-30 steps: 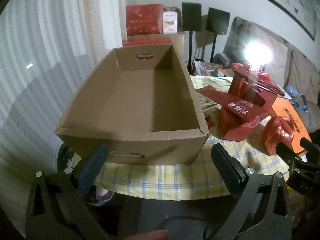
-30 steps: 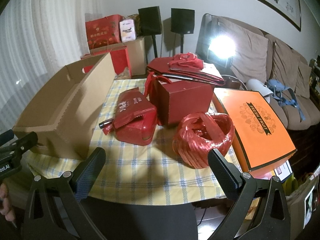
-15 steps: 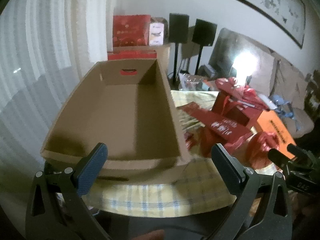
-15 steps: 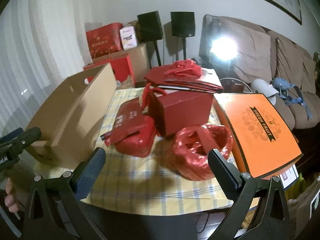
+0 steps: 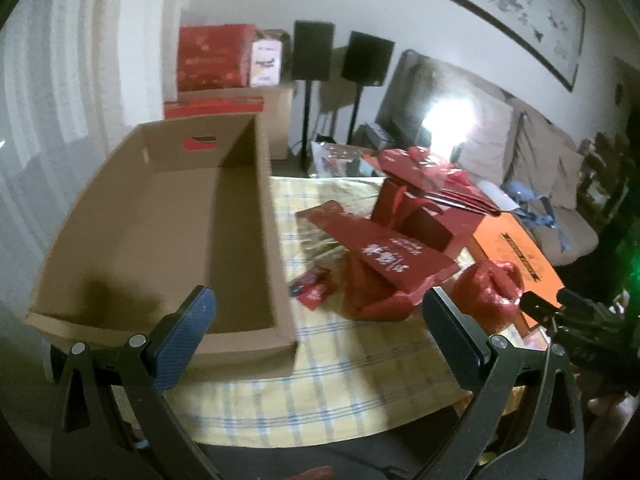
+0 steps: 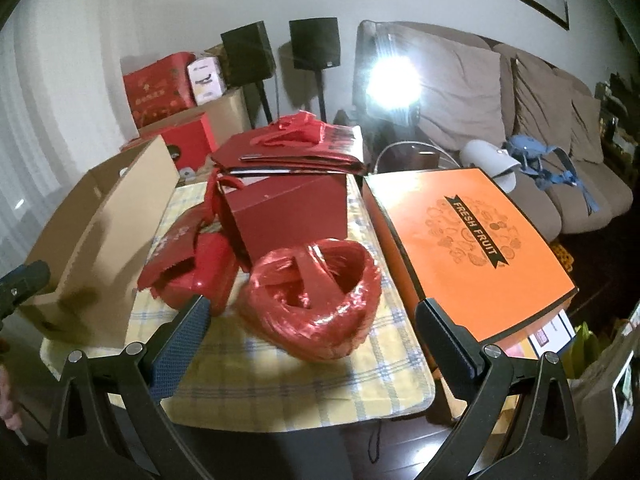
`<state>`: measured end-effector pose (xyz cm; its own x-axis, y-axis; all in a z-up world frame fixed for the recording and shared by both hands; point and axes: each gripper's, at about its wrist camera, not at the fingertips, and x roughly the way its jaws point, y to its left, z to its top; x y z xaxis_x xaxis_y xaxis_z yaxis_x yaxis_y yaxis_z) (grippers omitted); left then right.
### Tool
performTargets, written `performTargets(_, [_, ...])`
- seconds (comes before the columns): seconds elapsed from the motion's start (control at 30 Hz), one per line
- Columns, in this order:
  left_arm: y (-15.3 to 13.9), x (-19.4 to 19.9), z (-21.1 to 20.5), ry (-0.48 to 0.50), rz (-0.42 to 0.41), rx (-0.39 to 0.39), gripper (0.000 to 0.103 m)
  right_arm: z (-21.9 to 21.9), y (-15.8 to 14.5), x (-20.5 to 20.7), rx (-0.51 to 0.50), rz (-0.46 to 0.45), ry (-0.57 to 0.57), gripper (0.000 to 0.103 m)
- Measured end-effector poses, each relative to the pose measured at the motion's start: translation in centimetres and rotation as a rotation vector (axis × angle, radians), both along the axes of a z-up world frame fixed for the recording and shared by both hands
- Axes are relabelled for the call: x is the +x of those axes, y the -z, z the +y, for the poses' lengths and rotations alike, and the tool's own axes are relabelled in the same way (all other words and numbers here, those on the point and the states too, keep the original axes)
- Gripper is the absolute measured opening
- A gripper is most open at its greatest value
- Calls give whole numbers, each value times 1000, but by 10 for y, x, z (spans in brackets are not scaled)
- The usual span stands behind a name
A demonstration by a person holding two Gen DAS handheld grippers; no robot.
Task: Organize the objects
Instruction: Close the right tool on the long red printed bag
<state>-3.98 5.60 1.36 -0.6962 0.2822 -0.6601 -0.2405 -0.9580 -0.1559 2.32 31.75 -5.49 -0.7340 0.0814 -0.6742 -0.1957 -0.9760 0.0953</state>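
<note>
Left wrist view was blurred; the white print on the red packet could not be read. The left claw hung spread and empty, the empty cardboard box at its 11 o'clock. The right claw, also spread, had the red plastic bundle at 12 o'clock on the bench.

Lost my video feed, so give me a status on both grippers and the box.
Left gripper open, empty. Right gripper open, empty, facing the red coil. Cardboard box empty, on the table's left. Nothing between jaws and coil.
</note>
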Motion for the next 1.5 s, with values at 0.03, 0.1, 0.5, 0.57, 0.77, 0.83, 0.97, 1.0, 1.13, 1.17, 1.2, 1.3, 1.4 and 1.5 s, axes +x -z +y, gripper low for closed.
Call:
performTargets(0.03, [0, -1, 4, 11, 1, -1, 103, 1, 0, 0, 3, 0, 5, 102])
performTargets(0.1, [-2, -3, 10, 29, 3, 4, 103, 1, -1, 1, 0, 8, -2, 102])
performTargets(0.5, [-3, -55, 25, 42, -73, 79, 94, -24, -24, -29, -63, 53, -172, 89])
performTargets(0.57, [-2, -62, 28, 48, -86, 87, 88, -28, -24, -38, -70, 46, -193, 76])
performTargets(0.77, [10, -81, 37, 73, -179, 128, 64, -34, -14, -62, -170, 8, -257, 62])
performTargets(0.83, [16, -84, 41, 87, -209, 142, 60, -36, -10, -67, -200, -4, -271, 58])
performTargets(0.97, [24, -90, 47, 102, -251, 166, 50, -39, -4, -77, -230, -27, -287, 50])
performTargets(1.0, [25, -91, 48, 107, -260, 174, 49, -40, -2, -79, -237, -33, -292, 50])
performTargets(1.13, [34, -97, 51, 107, -303, 205, 49, -41, 5, -85, -255, -60, -303, 47])
performTargets(1.17, [36, -98, 52, 105, -312, 212, 49, -41, 7, -86, -257, -68, -307, 44])
performTargets(1.2, [38, -99, 51, 102, -318, 215, 49, -42, 9, -87, -259, -74, -311, 43])
performTargets(1.3, [43, -101, 53, 96, -333, 218, 49, -43, 16, -90, -262, -94, -321, 36])
performTargets(1.4, [47, -103, 56, 91, -348, 210, 50, -46, 23, -94, -253, -121, -327, 25])
performTargets(1.5, [52, -105, 58, 84, -355, 198, 51, -47, 30, -95, -254, -136, -333, 20])
